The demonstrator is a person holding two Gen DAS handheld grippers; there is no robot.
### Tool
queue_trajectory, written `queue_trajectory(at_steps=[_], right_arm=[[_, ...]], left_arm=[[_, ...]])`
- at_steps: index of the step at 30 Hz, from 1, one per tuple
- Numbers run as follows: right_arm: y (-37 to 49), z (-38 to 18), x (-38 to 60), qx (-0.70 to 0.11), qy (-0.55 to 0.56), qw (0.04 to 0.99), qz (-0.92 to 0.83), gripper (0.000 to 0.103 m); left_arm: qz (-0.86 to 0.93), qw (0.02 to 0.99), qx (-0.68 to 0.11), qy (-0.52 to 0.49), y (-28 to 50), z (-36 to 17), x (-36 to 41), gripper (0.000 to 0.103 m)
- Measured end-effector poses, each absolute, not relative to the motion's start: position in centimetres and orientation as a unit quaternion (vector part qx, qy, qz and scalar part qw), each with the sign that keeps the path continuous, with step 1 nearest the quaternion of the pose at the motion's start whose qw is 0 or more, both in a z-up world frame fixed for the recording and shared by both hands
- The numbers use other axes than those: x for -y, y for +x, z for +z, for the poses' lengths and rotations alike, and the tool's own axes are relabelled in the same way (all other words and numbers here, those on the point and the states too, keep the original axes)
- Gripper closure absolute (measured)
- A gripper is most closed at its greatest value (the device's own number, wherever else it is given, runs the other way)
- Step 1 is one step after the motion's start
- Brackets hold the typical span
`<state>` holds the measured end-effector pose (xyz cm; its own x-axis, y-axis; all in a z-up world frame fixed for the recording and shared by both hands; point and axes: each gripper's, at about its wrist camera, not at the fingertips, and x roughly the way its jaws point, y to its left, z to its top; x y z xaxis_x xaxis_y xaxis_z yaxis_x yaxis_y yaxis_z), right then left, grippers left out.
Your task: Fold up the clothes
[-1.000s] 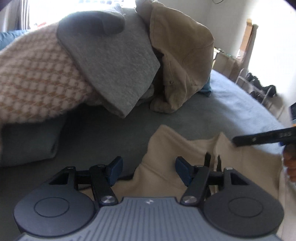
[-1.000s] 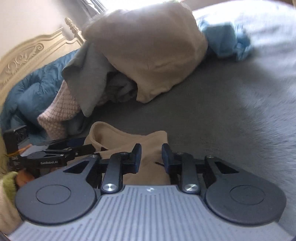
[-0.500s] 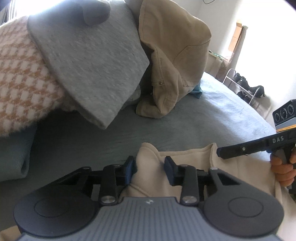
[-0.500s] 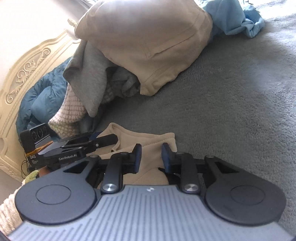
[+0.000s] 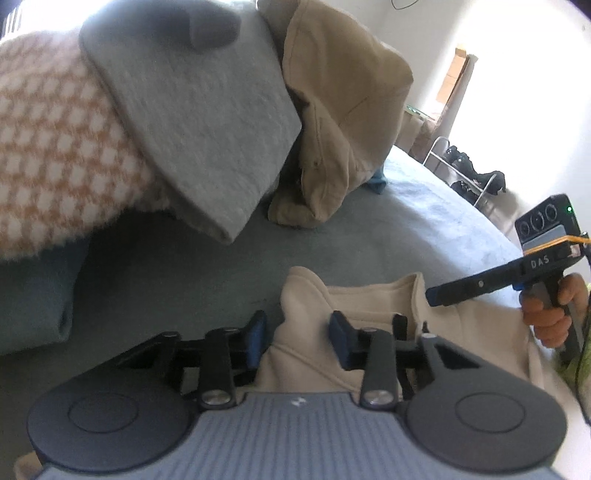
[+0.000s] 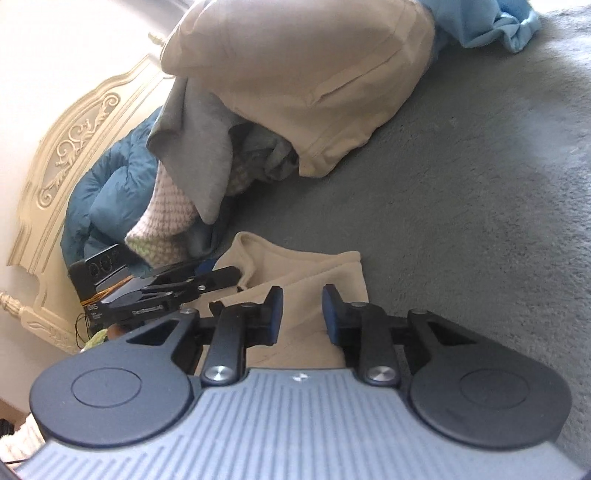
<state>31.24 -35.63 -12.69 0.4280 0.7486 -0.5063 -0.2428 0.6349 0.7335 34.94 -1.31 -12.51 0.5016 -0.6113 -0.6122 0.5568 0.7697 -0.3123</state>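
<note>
Grey bedding [image 6: 480, 192] fills the scene, with a carved cream headboard [image 6: 62, 173] seen at the far left of the right wrist view. A cream garment [image 5: 373, 306] is laid on the bedding at the near edge, its far edge lifted into a small peak. The left gripper [image 5: 298, 334] is seen clamped on that bunched edge, its jaws having just been closing, with cloth filling the gap between the blue pads [image 5: 338, 334]. The right gripper [image 6: 303, 314] is likewise pinched on a fold of the same garment, cloth pressed between its pads. Beyond, a heap of unfolded clothes is piled: a tan jacket [image 6: 295, 77], a grey sweater [image 5: 199, 122] and a checked knit [image 5: 55, 155], with a light blue garment [image 6: 495, 26] beside the jacket. A hand [image 5: 554, 317] is glimpsed on the right gripper's handle.
</note>
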Motion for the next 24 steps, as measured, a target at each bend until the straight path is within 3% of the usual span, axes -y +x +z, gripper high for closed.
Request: queue_trajectory(at_steps=[2,4,6,24], right_arm=[[31.4,-12.9,35.0,-0.435,0.283,0.798,0.306,0.082],[31.3,-12.8,34.2,-0.434,0.257,0.811,0.296,0.099],[30.9,-12.4,33.6,-0.427,0.239,0.823,0.290,0.103],[25.7,-6.4,31.3,-0.386,0.161,0.879,0.229,0.100]], left_arm=[[-0.333,0.871,-0.359,-0.038,34.8,-12.6,1.7,0.073],[-0.327,0.878,-0.348,-0.027,34.3,-12.3,2.1,0.077],[-0.320,0.887,-0.332,-0.012,33.7,-11.9,2.5,0.082],[-0.295,0.908,-0.296,0.034,28.9,-7.5,3.6,0.087]])
